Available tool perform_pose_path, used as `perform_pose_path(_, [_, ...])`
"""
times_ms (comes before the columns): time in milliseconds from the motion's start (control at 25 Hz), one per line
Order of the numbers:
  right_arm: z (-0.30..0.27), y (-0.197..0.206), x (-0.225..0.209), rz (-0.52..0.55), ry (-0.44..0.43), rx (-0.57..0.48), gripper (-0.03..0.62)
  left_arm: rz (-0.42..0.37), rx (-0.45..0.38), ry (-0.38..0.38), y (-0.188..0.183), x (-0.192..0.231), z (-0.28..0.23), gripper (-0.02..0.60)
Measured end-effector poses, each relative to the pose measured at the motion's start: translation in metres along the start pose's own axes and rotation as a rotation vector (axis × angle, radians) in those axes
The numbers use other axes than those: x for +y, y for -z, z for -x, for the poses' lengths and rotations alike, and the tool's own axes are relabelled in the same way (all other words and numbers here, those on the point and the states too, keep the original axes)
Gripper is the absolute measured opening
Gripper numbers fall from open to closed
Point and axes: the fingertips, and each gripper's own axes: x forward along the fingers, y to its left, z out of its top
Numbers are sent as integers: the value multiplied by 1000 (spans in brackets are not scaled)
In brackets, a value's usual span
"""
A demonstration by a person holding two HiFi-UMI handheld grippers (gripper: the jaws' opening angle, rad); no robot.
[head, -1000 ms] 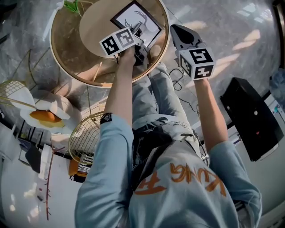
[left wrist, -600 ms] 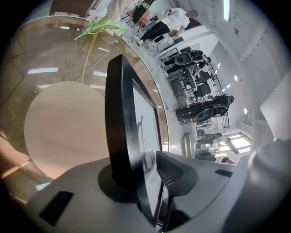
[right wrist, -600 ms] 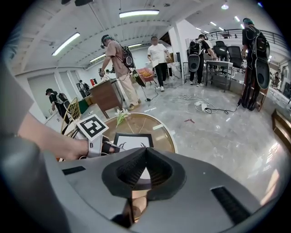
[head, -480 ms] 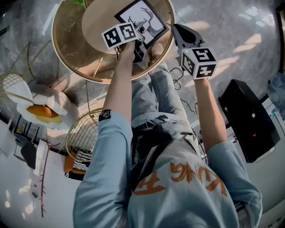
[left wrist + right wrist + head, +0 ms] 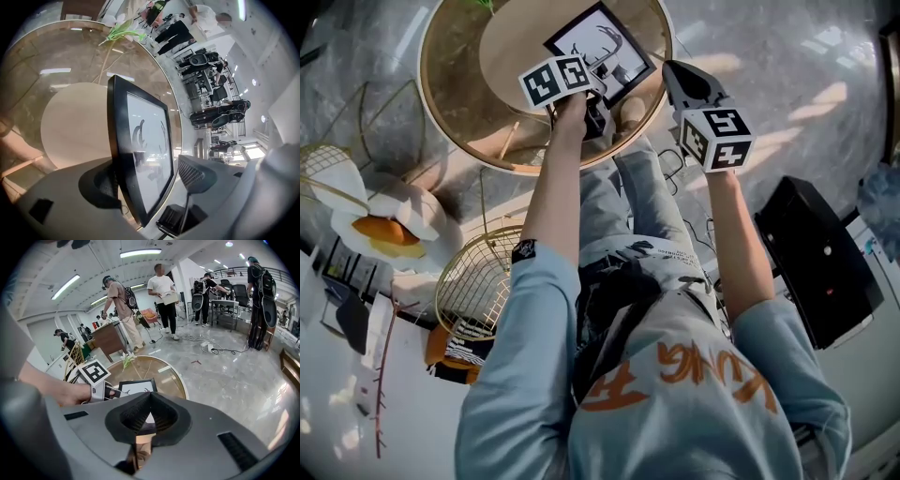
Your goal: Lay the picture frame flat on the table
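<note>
The black picture frame [image 5: 600, 42] with a deer drawing appears to lie face up on the round glass table [image 5: 450, 112]. It rests over the table's beige disc [image 5: 511, 42]. My left gripper [image 5: 598, 98] is at the frame's near edge. In the left gripper view the frame [image 5: 140, 140] stands edge-on between the jaws. They have just been opening, and the right pad [image 5: 194, 173] is clear of the glass. My right gripper [image 5: 675, 70] hovers shut and empty beside the table's right rim, and its own view looks down on the frame [image 5: 137, 387].
Two gold wire baskets [image 5: 483, 277] and a white and orange flower decoration [image 5: 380, 220] are on the floor at left. A black box [image 5: 820, 258] lies at right. A green stem [image 5: 124, 33] rests on the far side of the table. People [image 5: 161, 291] stand farther off, and cables [image 5: 206, 345] run across the floor.
The left gripper and the frame's near edge have shifted a little to the right and away from me. The right gripper has hardly moved.
</note>
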Motion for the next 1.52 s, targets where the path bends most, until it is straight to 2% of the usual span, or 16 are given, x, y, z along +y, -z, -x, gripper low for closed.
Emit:
perform_pose_path(360, [12, -19, 12, -46, -33, -32, -3, 13, -62, -79, -2, 12, 35, 364])
perform_pose_path(480, [13, -32, 19, -39, -48, -50, -3, 19, -99, -67, -2, 8, 46, 359])
perform_pose_path(520, [14, -35, 22, -34, -51, -54, -3, 19, -117, -62, -3, 6, 51, 341])
perform_pose_path(680, [20, -48, 27, -23, -55, -71, -3, 7, -195, -80, -10, -4, 73, 99])
perform_pose_path(760, [26, -52, 29, -22, -54, -77, -3, -20, -220, -81, -11, -13, 84, 46])
perform_pose_path(960, [41, -74, 34, -22, -49, -119, -3, -163, -307, -23, -20, -56, 113, 21])
perform_pose_path(1160, [62, -102, 47, -52, -47, -189, -3, -457, -369, -69, -25, -98, 152, 18])
perform_pose_path(1520, [108, -132, 51, -115, -19, -288, -3, -694, -554, -130, -46, -178, 231, 18])
